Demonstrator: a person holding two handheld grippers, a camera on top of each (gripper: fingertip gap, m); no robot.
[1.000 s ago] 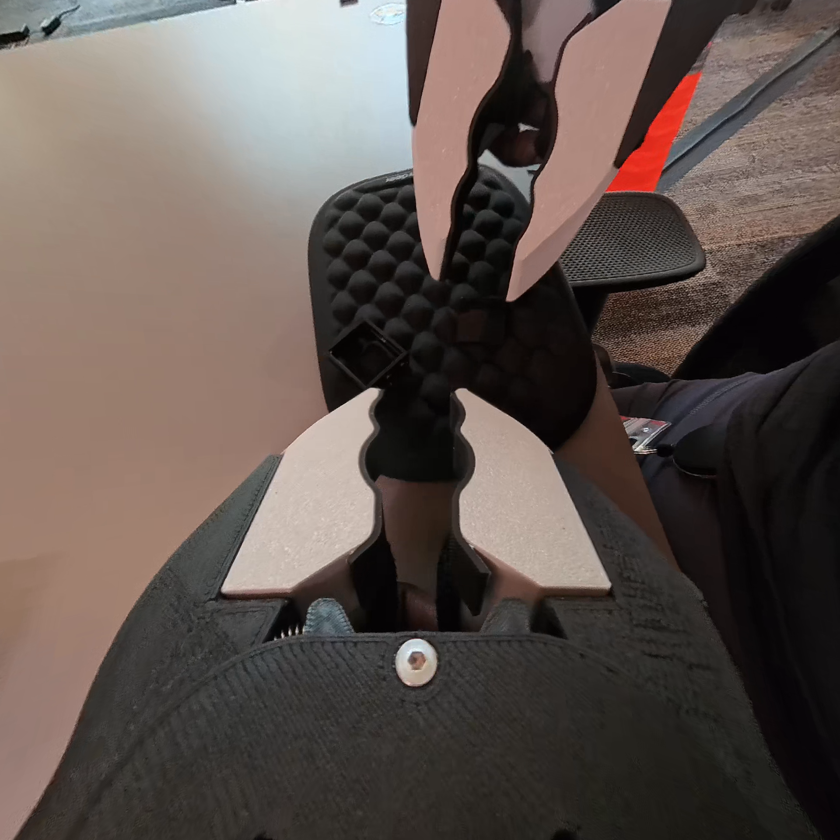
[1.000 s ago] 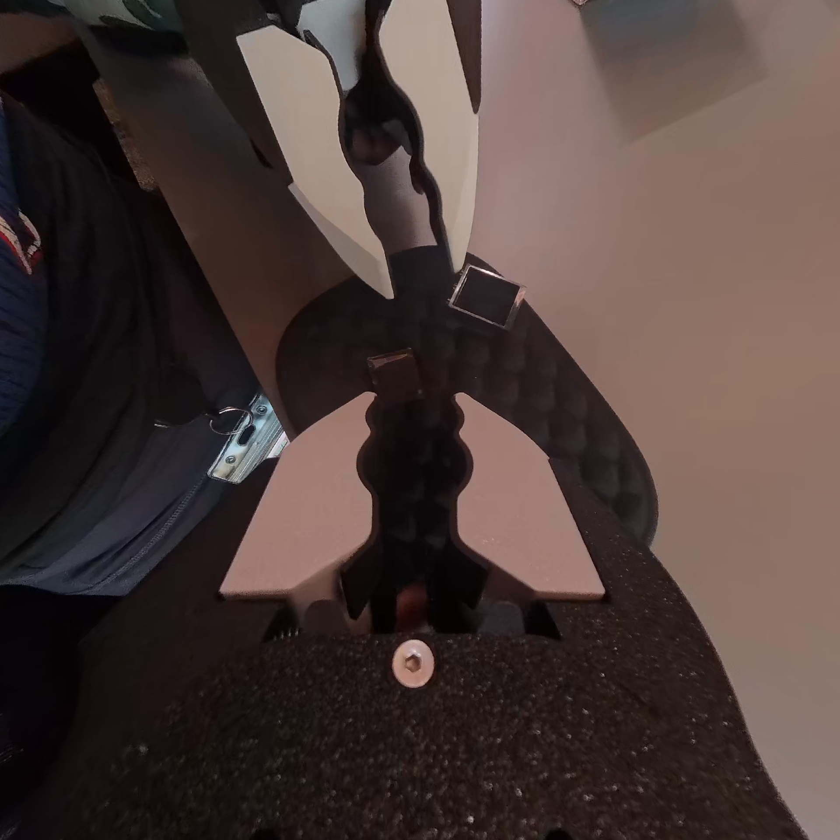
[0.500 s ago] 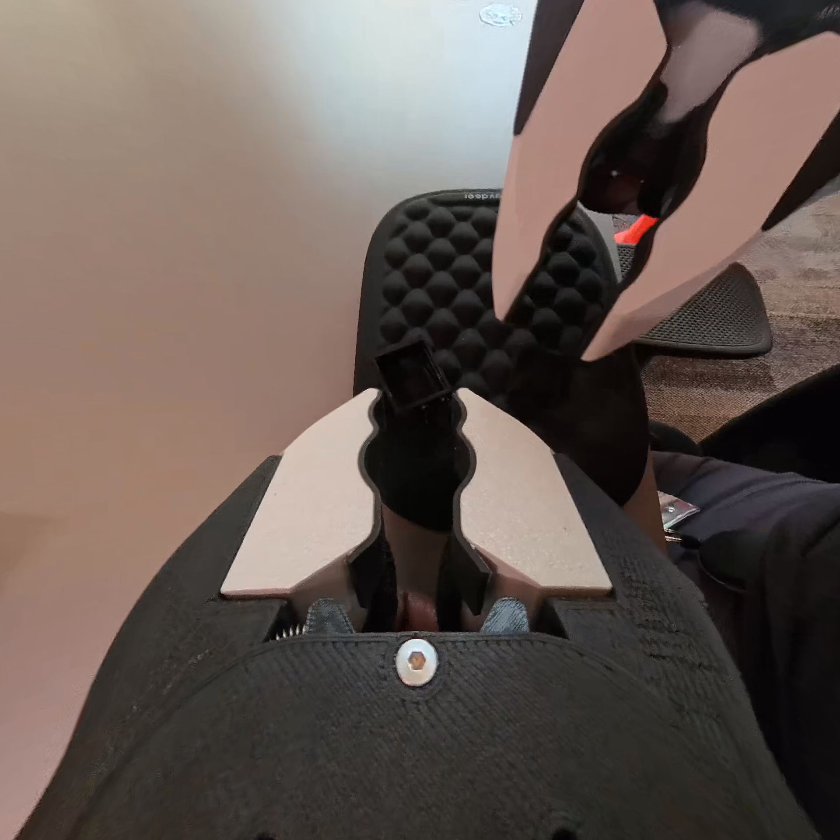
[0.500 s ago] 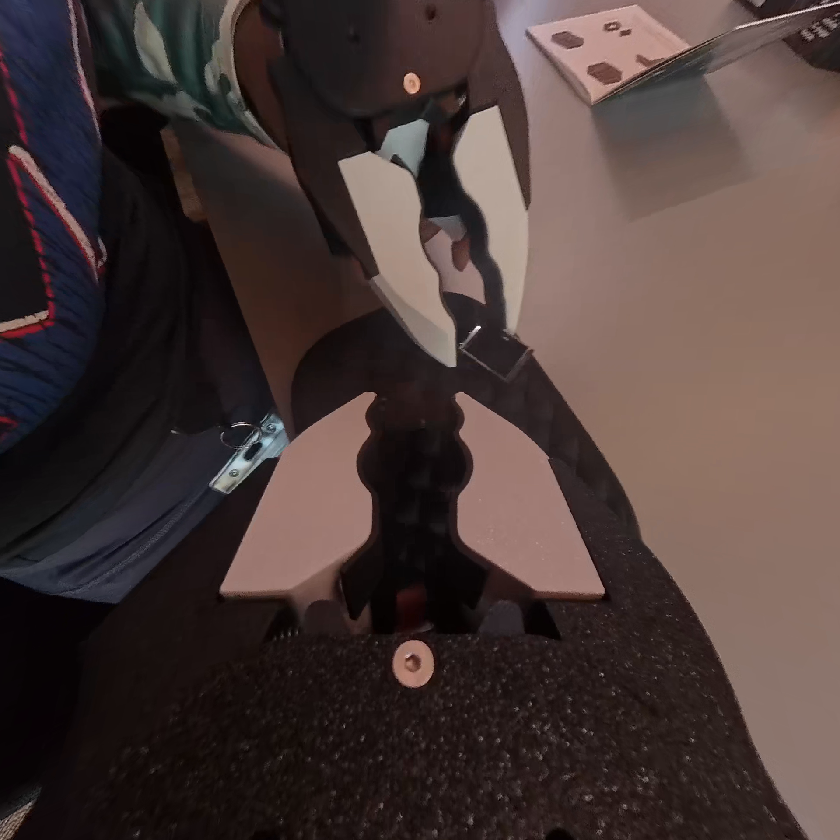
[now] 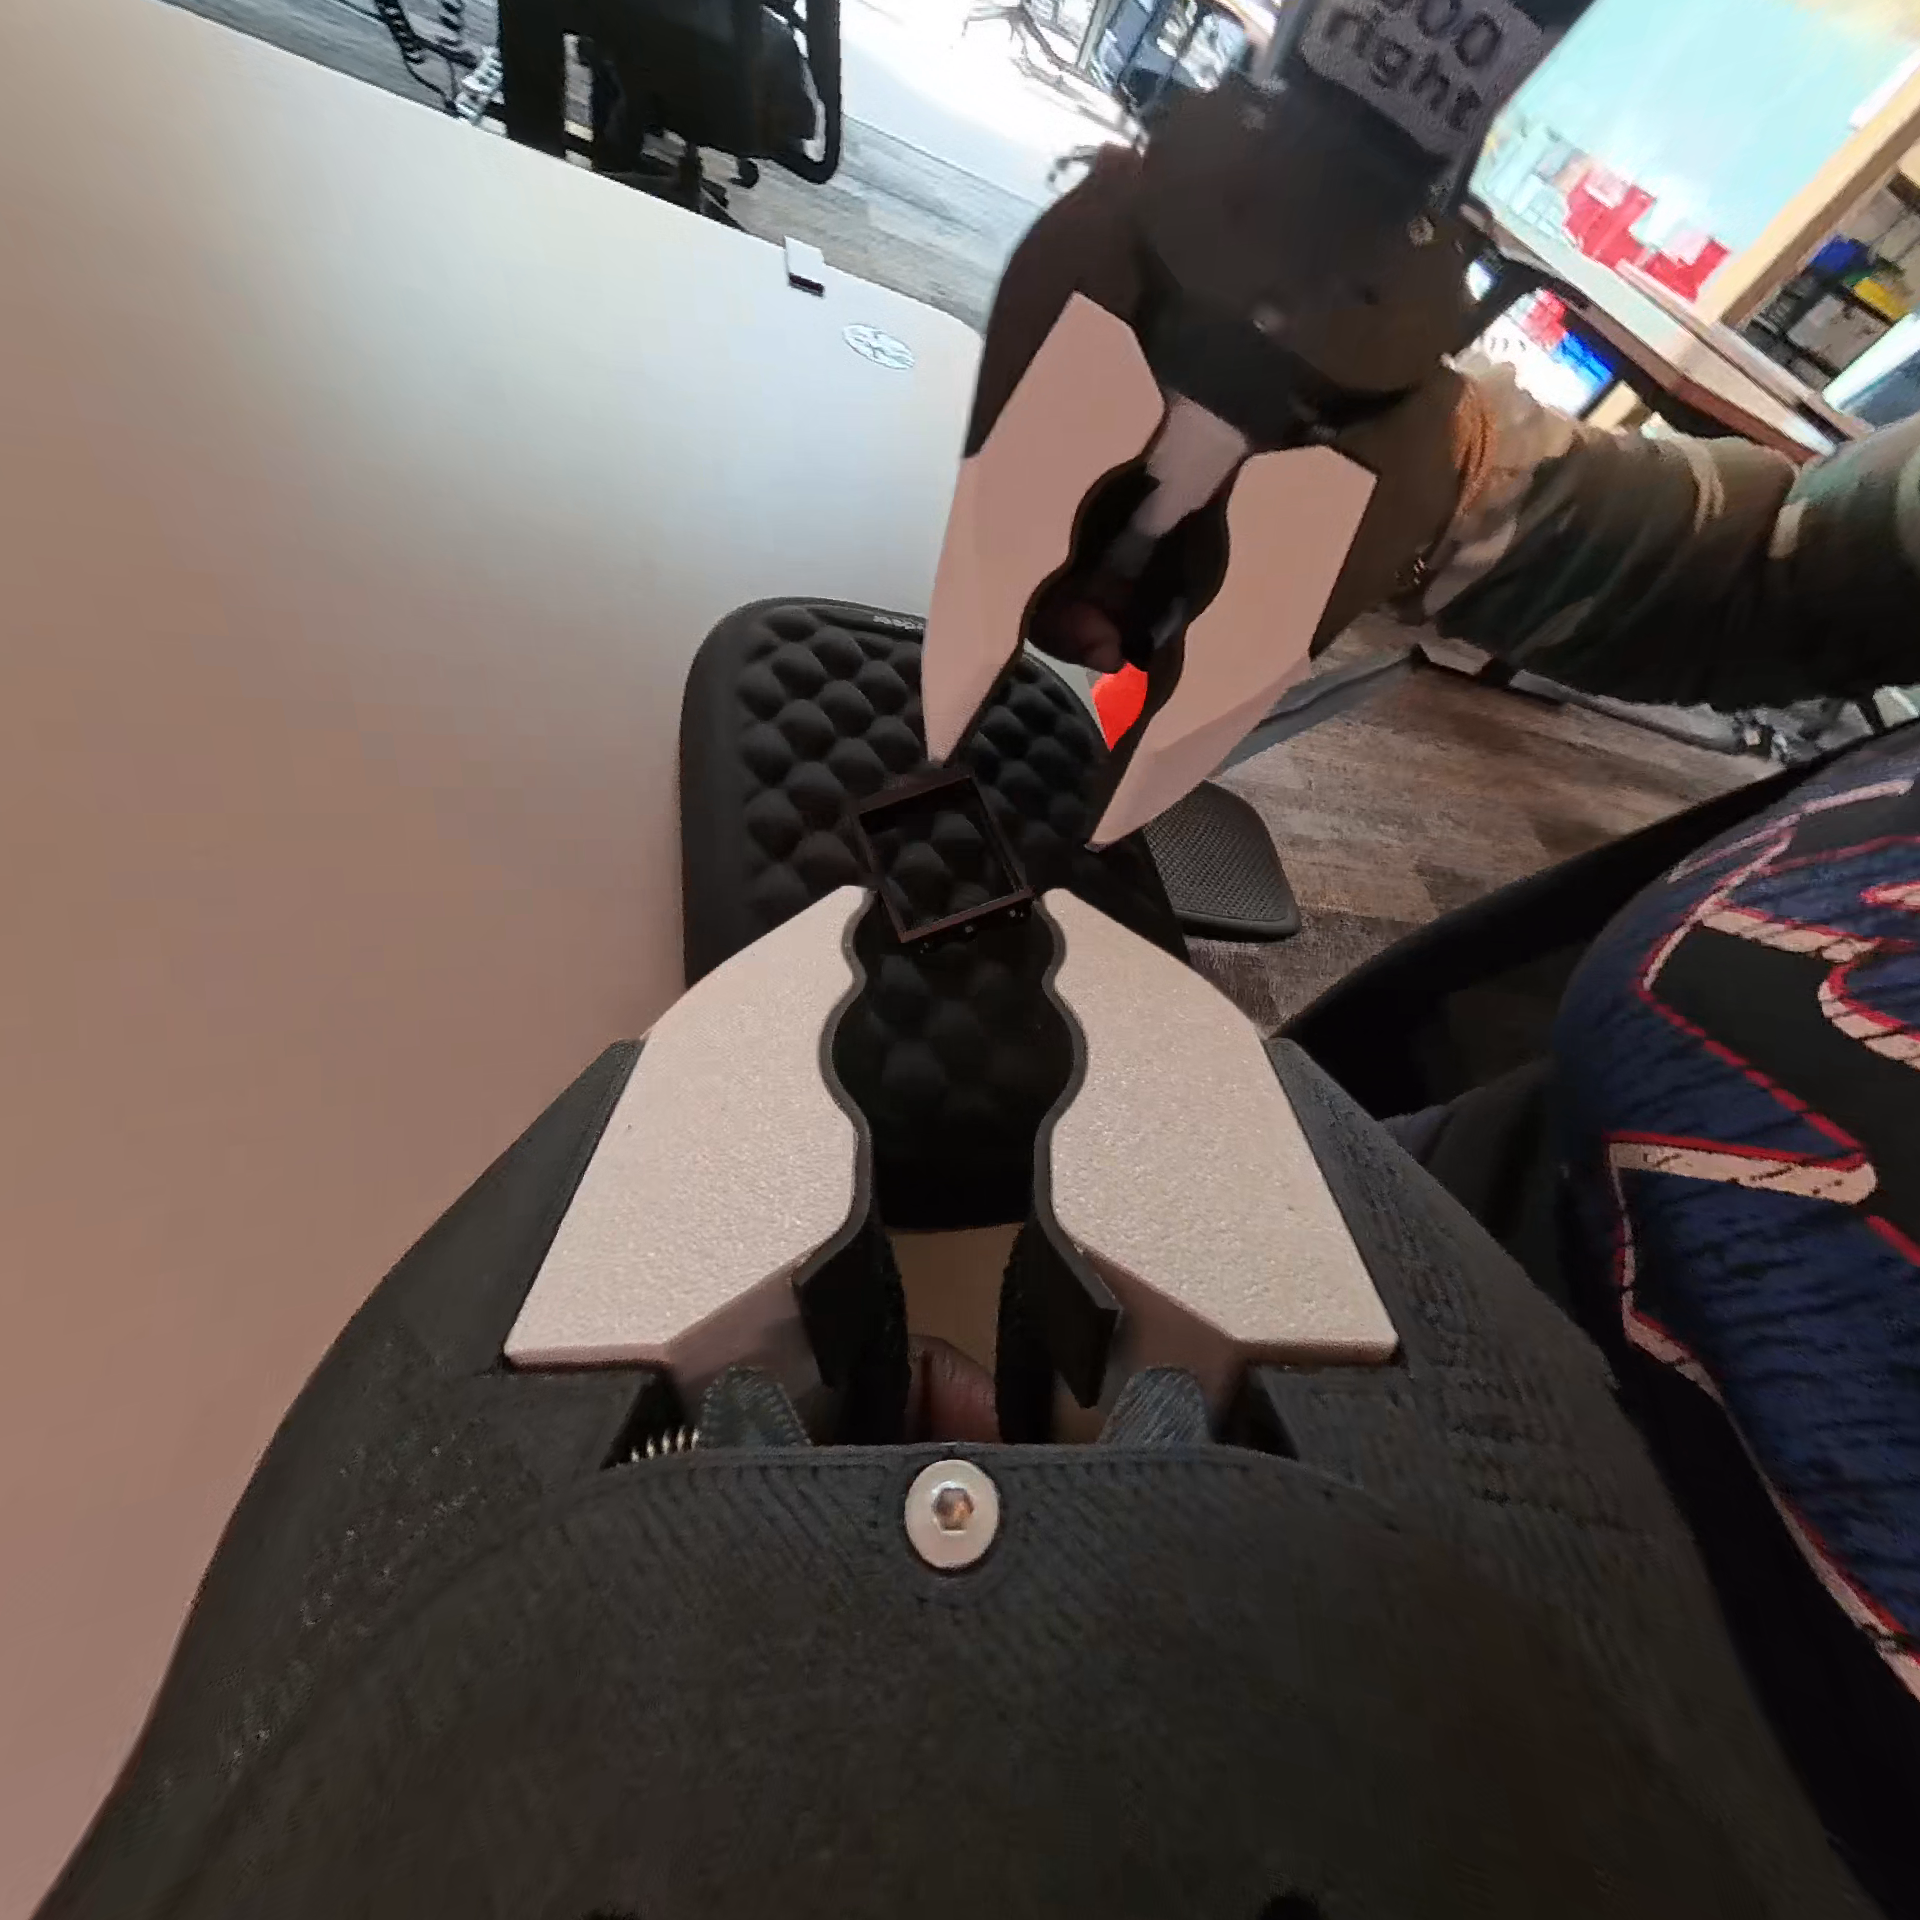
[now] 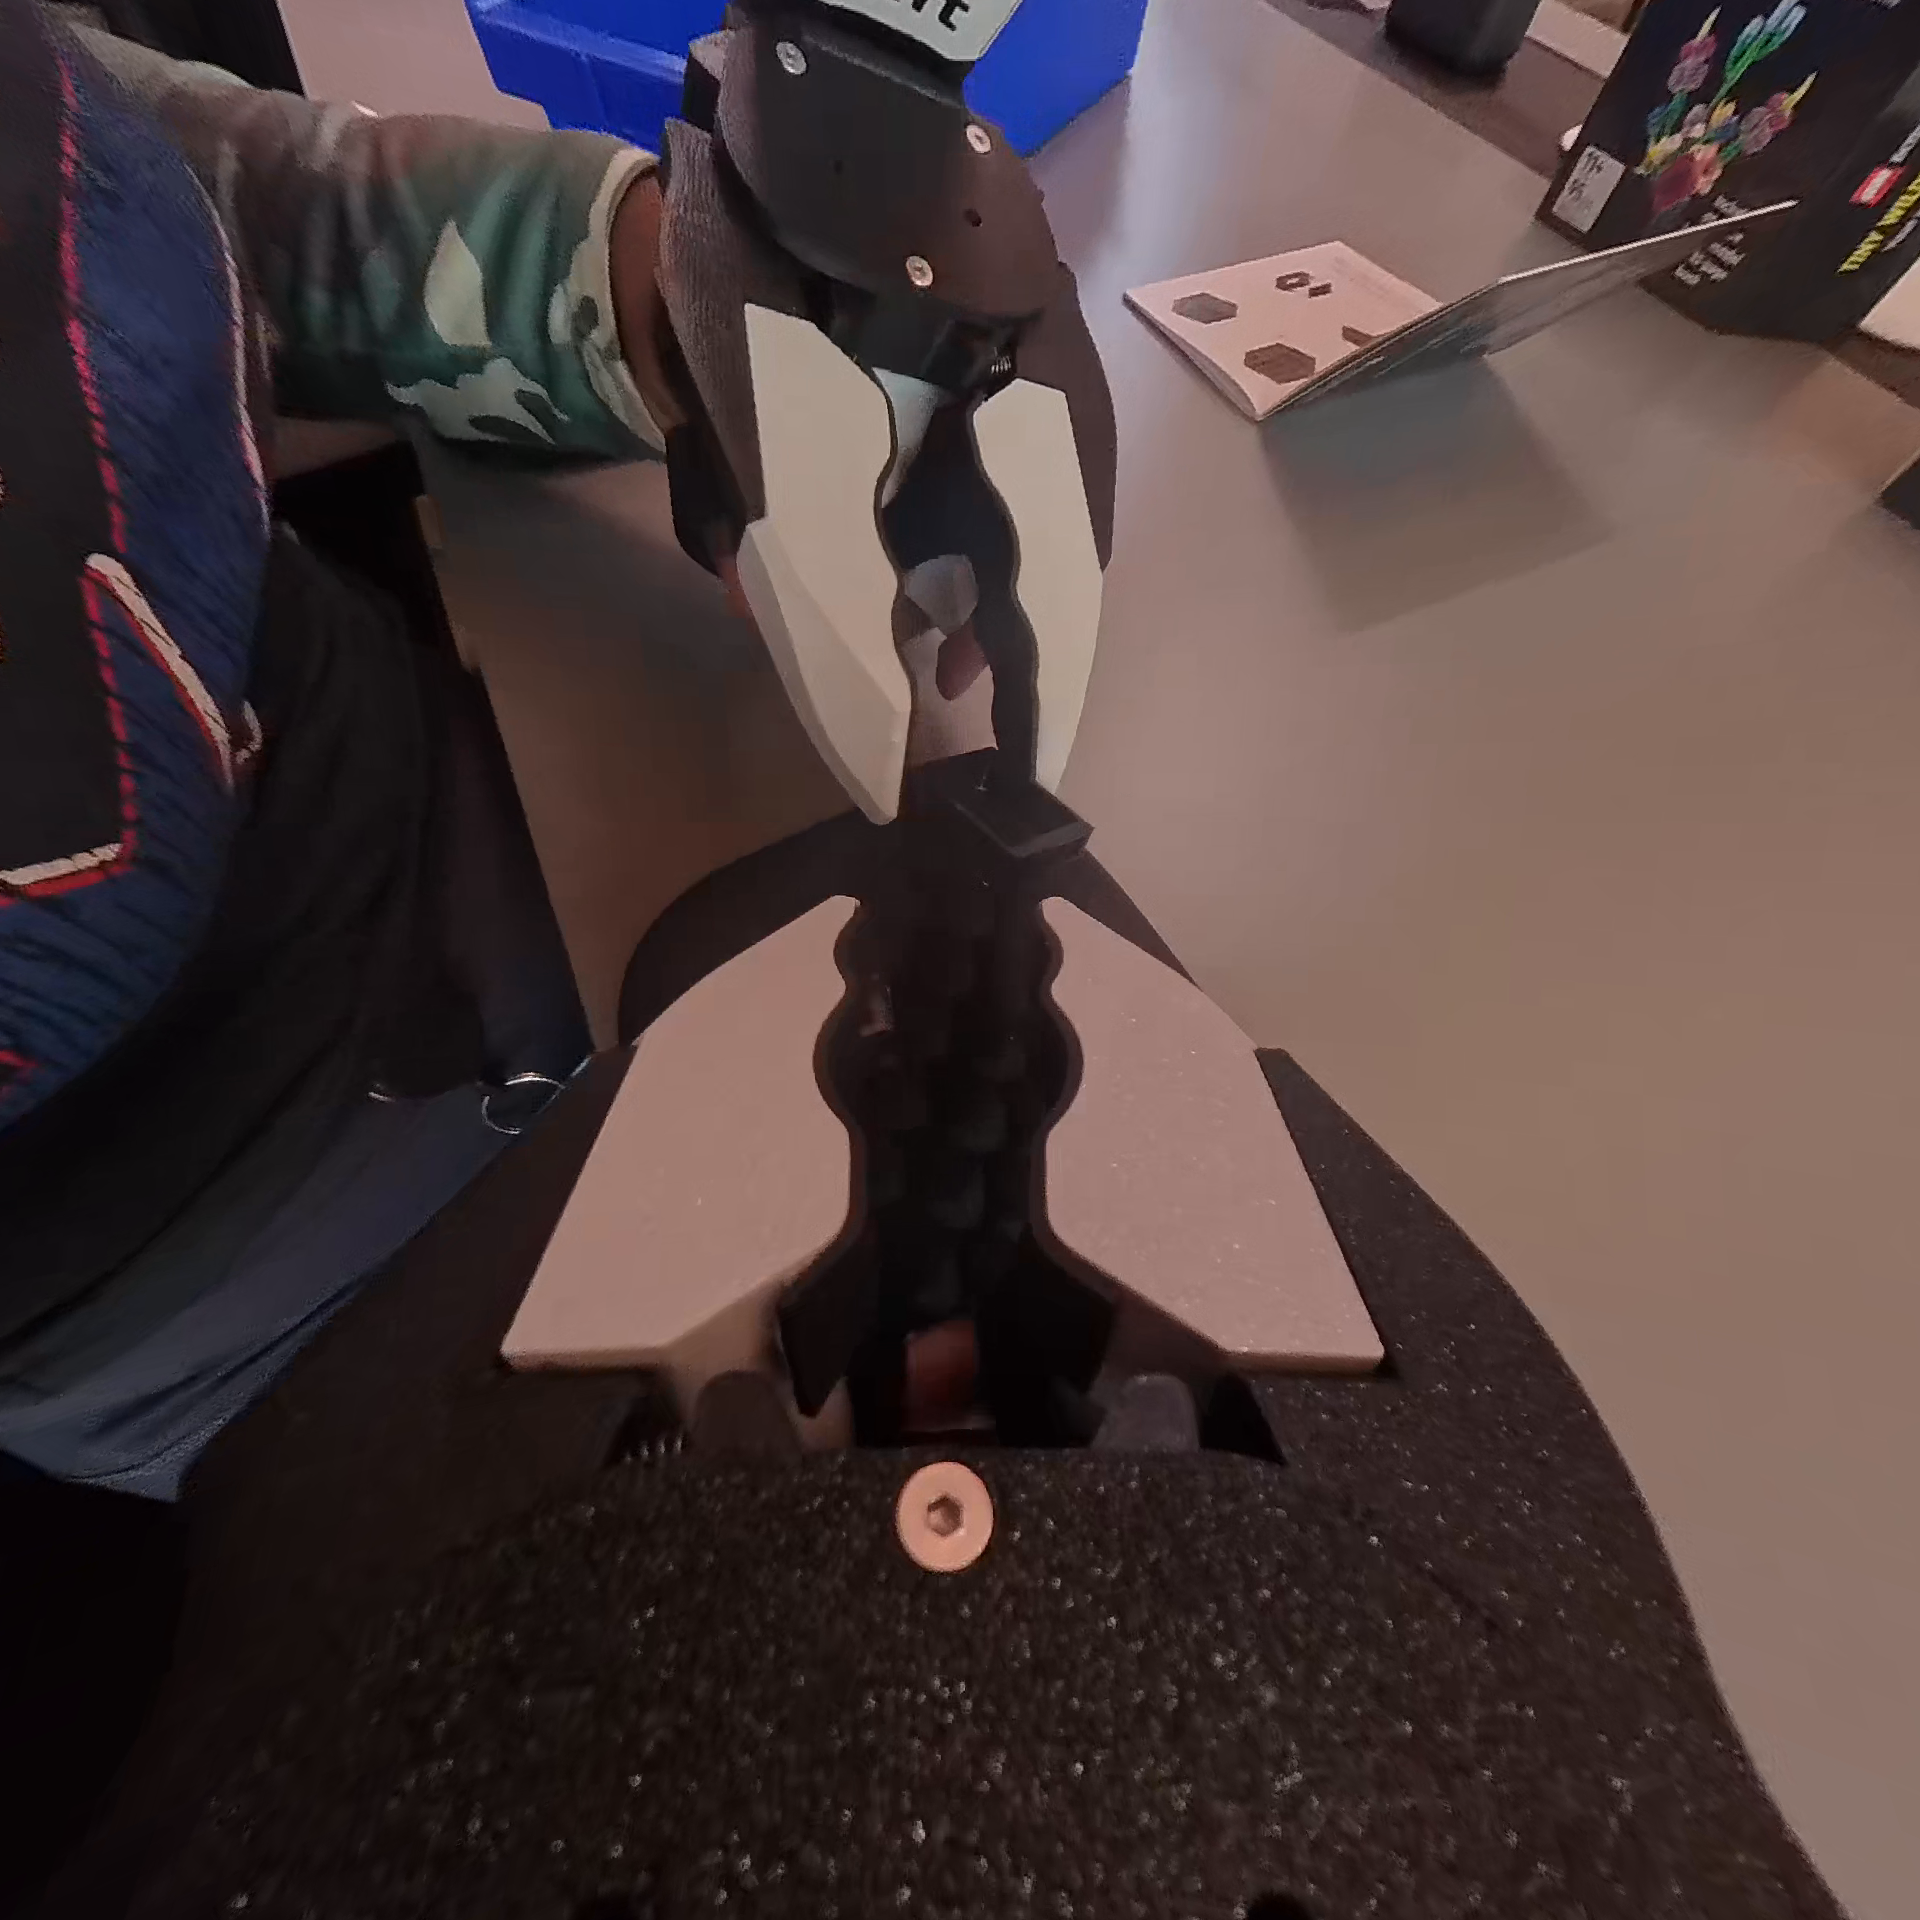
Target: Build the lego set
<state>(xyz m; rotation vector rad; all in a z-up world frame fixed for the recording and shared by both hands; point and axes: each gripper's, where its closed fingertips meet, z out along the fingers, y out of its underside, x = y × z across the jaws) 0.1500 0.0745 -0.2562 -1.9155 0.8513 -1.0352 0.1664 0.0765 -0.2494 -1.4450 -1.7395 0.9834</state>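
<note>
Beyond the pale grey tabletop (image 6: 1507, 935) lie an open instruction booklet (image 6: 1309, 322) and a dark printed box (image 6: 1756, 156); the table's bare middle leaves room. At its near edge sits a black dimpled foam pad (image 5: 821, 727). Above it, the left gripper (image 5: 948, 906) is clamped on a small black hollow square lego piece (image 5: 940, 857). The right gripper (image 5: 1023, 795) hovers with fingers apart, one tip touching that piece.

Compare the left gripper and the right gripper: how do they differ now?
The left gripper is shut on a black square frame piece; the right gripper is open and empty. In the left wrist view, the left gripper reaches from below, the right gripper from above. Both have the same pale-and-black build.
</note>
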